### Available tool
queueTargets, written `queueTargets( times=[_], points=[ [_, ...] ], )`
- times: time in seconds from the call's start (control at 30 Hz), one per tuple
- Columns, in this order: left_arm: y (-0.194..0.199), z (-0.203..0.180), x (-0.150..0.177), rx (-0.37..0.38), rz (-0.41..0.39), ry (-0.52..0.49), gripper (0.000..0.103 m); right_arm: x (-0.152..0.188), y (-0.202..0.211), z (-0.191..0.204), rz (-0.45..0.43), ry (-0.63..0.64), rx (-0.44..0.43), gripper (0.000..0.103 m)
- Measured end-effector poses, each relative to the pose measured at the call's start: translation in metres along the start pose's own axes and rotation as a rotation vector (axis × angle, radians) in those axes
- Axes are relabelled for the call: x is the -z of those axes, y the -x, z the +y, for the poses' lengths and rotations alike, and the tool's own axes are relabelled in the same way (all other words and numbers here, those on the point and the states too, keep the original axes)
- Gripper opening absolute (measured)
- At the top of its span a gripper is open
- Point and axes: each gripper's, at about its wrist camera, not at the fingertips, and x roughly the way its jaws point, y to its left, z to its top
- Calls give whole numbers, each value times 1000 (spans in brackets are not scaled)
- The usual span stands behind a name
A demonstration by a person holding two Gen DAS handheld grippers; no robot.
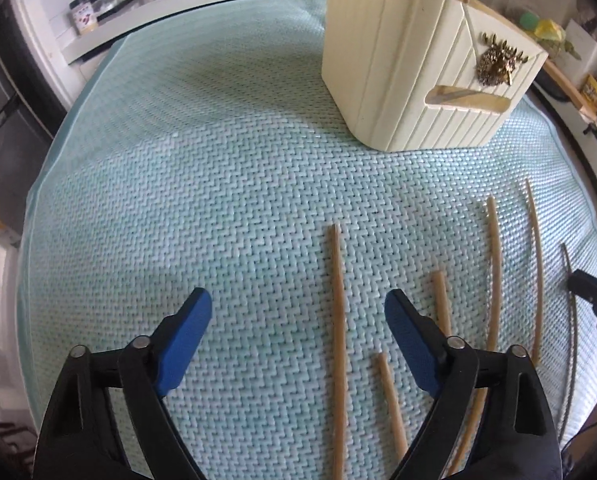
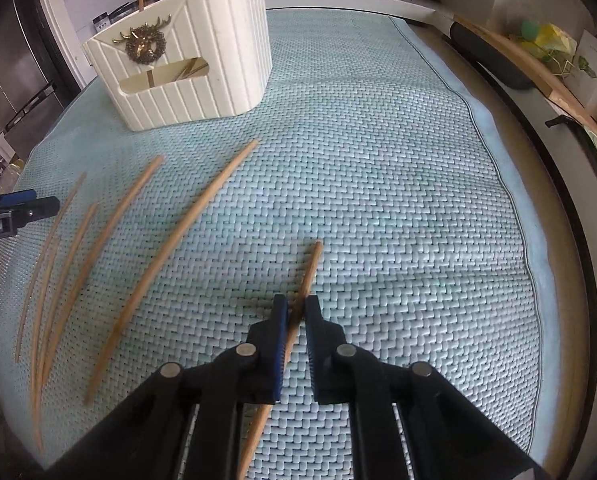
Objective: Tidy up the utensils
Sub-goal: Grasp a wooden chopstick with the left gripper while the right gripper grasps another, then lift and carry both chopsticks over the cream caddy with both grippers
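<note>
Several wooden chopsticks [image 1: 338,320] lie side by side on a pale green woven mat [image 1: 218,184]. A cream ribbed utensil holder [image 1: 418,68] with a gold deer ornament stands at the far side, with one chopstick standing in it. My left gripper [image 1: 298,316] is open and empty, low over the mat, left of the chopsticks. In the right wrist view my right gripper [image 2: 296,316] is shut on one chopstick [image 2: 308,272], which lies apart from the others [image 2: 170,248]. The holder [image 2: 186,64] is far left there.
The mat's edge [image 2: 498,184] runs along the right, with the table rim beyond. A counter with jars and bottles [image 1: 110,0] is behind the table. A shelf with green and yellow items [image 2: 546,44] is at the right. My left gripper shows at the left edge [image 2: 18,212].
</note>
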Motion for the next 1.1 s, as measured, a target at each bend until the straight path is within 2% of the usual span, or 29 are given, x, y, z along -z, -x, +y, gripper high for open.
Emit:
queueTargets(
  times=[0.07, 0.13, 0.17, 0.2, 0.23, 0.3, 0.33, 0.4, 0.43, 0.5, 0.6, 0.63, 0.7, 0.9, 1.1],
  points=[
    [-8, -3, -2, -34, 7, -10, 80, 2, 3, -4, 2, -17, -21, 9],
    [-10, -2, -3, -15, -3, 0, 77, 2, 3, -15, 5, -35, -48, 9],
    [-10, -1, -3, -2, 0, 5, 72, 2, 4, -19, 7, -46, -62, 9],
    [-9, -1, -4, -2, -4, 3, 63, 1, 4, -22, 11, -59, -78, 10],
    [-8, -2, -4, -4, -8, -10, 59, 0, 4, -25, 18, -72, -93, 10],
    [-8, -6, -8, 11, -6, -33, 42, -3, 3, -31, 33, -86, -108, 10],
    [-8, -8, -8, 11, -7, -46, 38, -5, 2, -33, 43, -86, -109, 11],
    [-6, -13, -8, 22, -7, -70, 23, -14, -1, -36, 62, -77, -100, 12],
    [-6, -14, -8, 29, -7, -79, 19, -21, -3, -33, 69, -68, -87, 12],
    [-6, -16, -8, 36, -6, -96, 5, -27, -6, -28, 78, -46, -59, 13],
    [-3, -15, -9, 75, -7, -90, 4, -36, -9, -18, 88, -16, -21, 12],
    [0, -13, -9, 89, -13, -81, 4, -39, -10, -18, 86, -12, -17, 8],
    [11, -6, -9, 107, -40, -57, 4, -42, -8, -20, 82, -41, -49, 7],
    [65, 22, -8, 166, -141, 24, 4, -47, 44, -31, -60, -99, -122, 6],
    [124, 36, -7, 188, -260, 42, 4, -47, 109, -30, -202, -115, -161, 6]
  ],
)
